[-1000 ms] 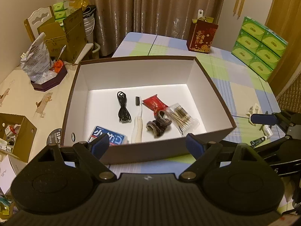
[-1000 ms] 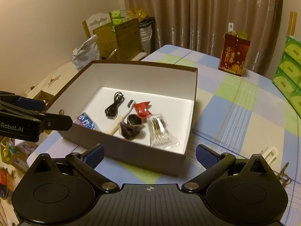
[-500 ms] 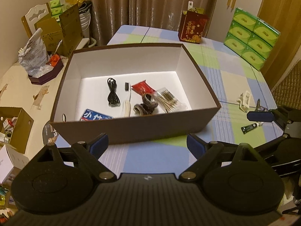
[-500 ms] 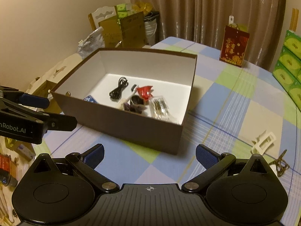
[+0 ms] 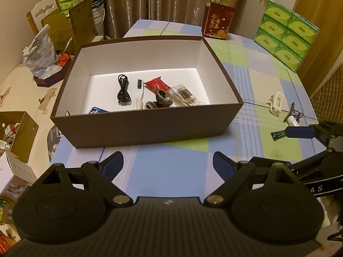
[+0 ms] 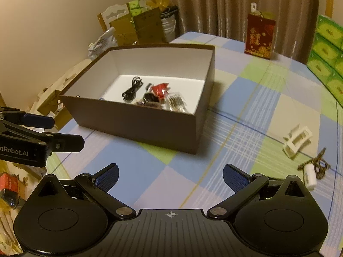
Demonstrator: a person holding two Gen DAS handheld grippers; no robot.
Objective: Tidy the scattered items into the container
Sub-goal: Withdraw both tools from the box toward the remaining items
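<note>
A brown box with a white inside (image 5: 148,126) (image 6: 137,122) stands on the checked tablecloth. It holds a black cable (image 5: 123,90), a red packet (image 5: 156,84), a bag of cotton swabs (image 5: 184,97), dark hair ties (image 5: 159,100), a toothbrush and a blue pack. On the cloth to the right lie a white clip (image 5: 276,103) (image 6: 298,138), a small white tube with a brown string (image 6: 310,171) and a dark tube (image 5: 278,133). My left gripper (image 5: 168,165) is open and empty in front of the box. My right gripper (image 6: 170,174) is open and empty, right of the box's near corner.
A red gift bag (image 5: 217,22) stands at the table's far end. Green tissue packs (image 5: 286,34) are stacked at the far right. Cardboard boxes (image 5: 70,24), a chair and bags crowd the left side beyond the table edge.
Both grippers have pulled back from the box and away from it; the box now looks smaller and farther. The loose items to the right have come into view.
</note>
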